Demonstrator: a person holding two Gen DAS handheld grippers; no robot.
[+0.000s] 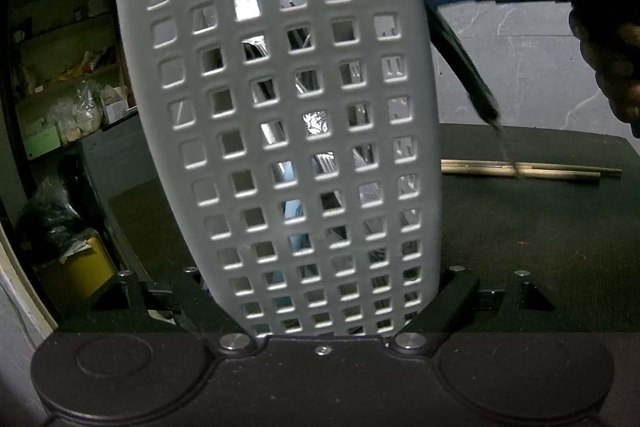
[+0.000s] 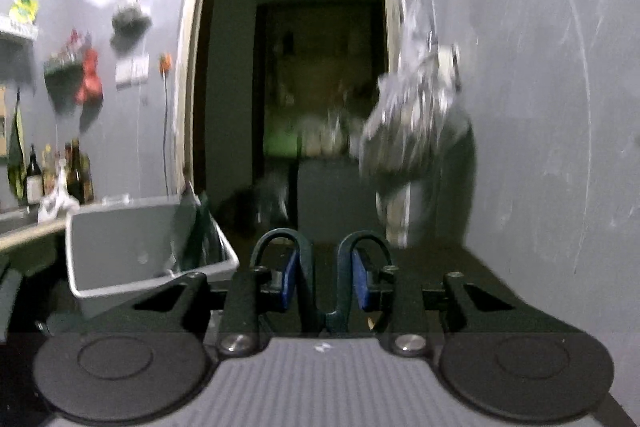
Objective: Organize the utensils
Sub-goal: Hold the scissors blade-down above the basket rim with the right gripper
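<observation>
Scissors [image 2: 324, 283], stiff and slick-bladed, hang by their dark handle loops pinched in the right gripper [image 2: 325, 281], above the worktop's [image 1: 540, 227] far edge; left gripper [image 1: 328, 303] clamps the light perforated caddy [image 1: 280, 107].

A home kitchen is indicated: bottles [image 2: 76, 171] on a counter by the left wall, hung utensils etc. [image 2: 90, 75], pantry shelves [image 1: 68, 99] w/ bagged food seen beyond the doorway [image 2: 296, 67].

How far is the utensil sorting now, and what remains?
Done: utensils show through the grey perforated plastic holder, gripped by the left gripper. In hand: the right gripper carries dark-handled scissors. Left: wooden chopsticks still lie on the black table.
</observation>
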